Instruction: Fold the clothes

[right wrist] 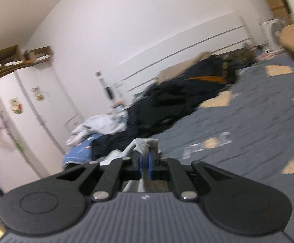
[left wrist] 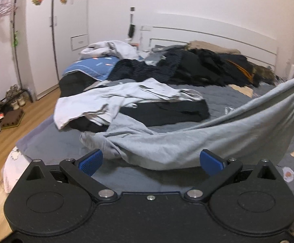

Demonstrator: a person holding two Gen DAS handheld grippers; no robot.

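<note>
While its blue-padded jaws stand spread wide with nothing between them, the left gripper hovers low over the foot of a bed covered in a grey quilted bedspread. Directly ahead of those open fingers sags a pale grey cotton garment, one end bunched on the bedspread just beyond the left pad, the other end drawn up and away to the right, where the right gripper has its blue pads pinched nearly together on a fold of the cloth; a tuft pokes out past the fingertips. Farther ahead of the left gripper, a crumpled white shirt lies draped across a folded black garment. Beyond these, a heap of dark clothes stretches toward the white slatted headboard, with a blue patterned pillow to its left. Off to the far left stand white wardrobe doors and a shoe rack on wood flooring.
</note>
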